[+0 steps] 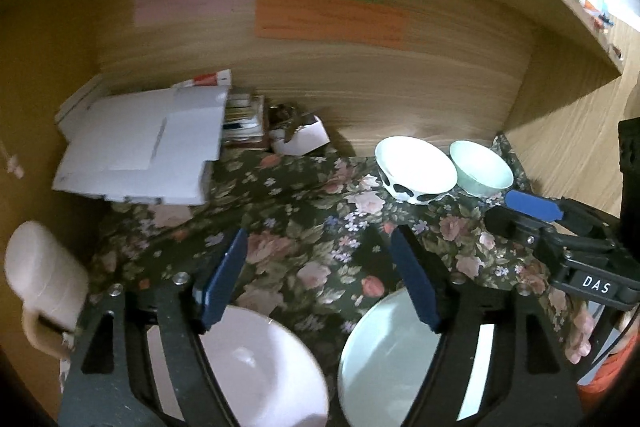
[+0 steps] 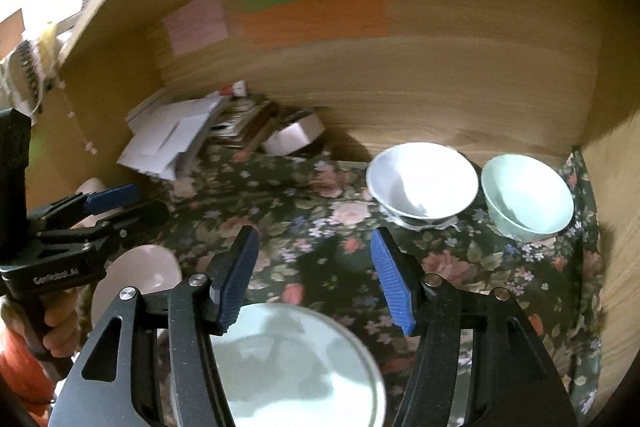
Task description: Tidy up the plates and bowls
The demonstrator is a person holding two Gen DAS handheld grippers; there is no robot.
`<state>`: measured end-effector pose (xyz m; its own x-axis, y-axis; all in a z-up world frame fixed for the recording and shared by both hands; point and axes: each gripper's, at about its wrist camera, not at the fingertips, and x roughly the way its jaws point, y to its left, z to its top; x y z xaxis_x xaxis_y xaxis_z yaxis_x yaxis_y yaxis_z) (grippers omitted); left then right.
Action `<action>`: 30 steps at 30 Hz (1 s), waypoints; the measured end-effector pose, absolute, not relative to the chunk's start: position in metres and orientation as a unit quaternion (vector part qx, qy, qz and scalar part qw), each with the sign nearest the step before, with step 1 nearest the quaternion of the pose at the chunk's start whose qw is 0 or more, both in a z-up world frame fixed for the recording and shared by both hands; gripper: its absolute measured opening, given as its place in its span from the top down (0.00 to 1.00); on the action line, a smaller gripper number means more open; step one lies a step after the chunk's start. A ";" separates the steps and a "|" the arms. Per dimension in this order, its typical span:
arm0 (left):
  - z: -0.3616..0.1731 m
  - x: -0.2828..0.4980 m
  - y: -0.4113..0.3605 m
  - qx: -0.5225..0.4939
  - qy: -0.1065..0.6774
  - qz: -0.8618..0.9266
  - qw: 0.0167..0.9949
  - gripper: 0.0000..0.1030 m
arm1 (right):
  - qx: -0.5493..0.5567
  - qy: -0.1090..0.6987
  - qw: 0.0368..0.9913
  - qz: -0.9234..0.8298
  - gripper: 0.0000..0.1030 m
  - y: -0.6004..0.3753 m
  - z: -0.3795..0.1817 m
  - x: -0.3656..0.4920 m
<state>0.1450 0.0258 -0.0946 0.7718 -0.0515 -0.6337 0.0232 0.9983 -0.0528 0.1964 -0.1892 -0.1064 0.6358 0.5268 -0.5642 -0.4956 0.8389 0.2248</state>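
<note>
On the floral cloth (image 1: 312,219) a white bowl with black spots (image 1: 416,167) and a pale green bowl (image 1: 482,167) stand side by side at the back right. Nearer me lie a pink plate (image 1: 260,363) and a pale green plate (image 1: 392,347), a small gap between them. My left gripper (image 1: 320,279) hangs open above that gap, nothing between its blue pads. My right gripper (image 2: 314,283) is open and empty over the green plate (image 2: 296,367), with the white bowl (image 2: 420,183) and green bowl (image 2: 528,201) ahead. Each gripper shows at the edge of the other's view.
Wooden walls and a back panel with coloured paper notes (image 1: 332,15) enclose the space. White flat boxes (image 1: 140,147), a stack of books (image 1: 244,119) and a small white box (image 1: 300,139) fill the back left. A pale pink mug (image 1: 44,279) stands at the left.
</note>
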 end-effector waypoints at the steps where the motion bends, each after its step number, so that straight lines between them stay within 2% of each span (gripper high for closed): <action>1: -0.096 0.150 0.023 -0.018 0.340 -0.020 0.940 0.28 | 0.027 0.322 0.904 0.279 0.47 -0.192 -0.109 0.201; 18: -0.127 0.255 -0.011 -0.003 0.394 -0.035 0.918 0.28 | 0.067 0.404 0.892 0.189 0.47 -0.228 -0.167 0.314; 30: -0.152 0.296 -0.015 0.012 0.424 -0.043 0.905 0.28 | 0.087 0.447 0.873 0.173 0.48 -0.225 -0.201 0.354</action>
<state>0.2962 -0.0152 -0.1525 0.6369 -0.0686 -0.7679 0.0882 0.9960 -0.0158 0.3536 -0.2248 -0.2007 0.5402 0.3790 -0.7514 -0.2239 0.9254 0.3058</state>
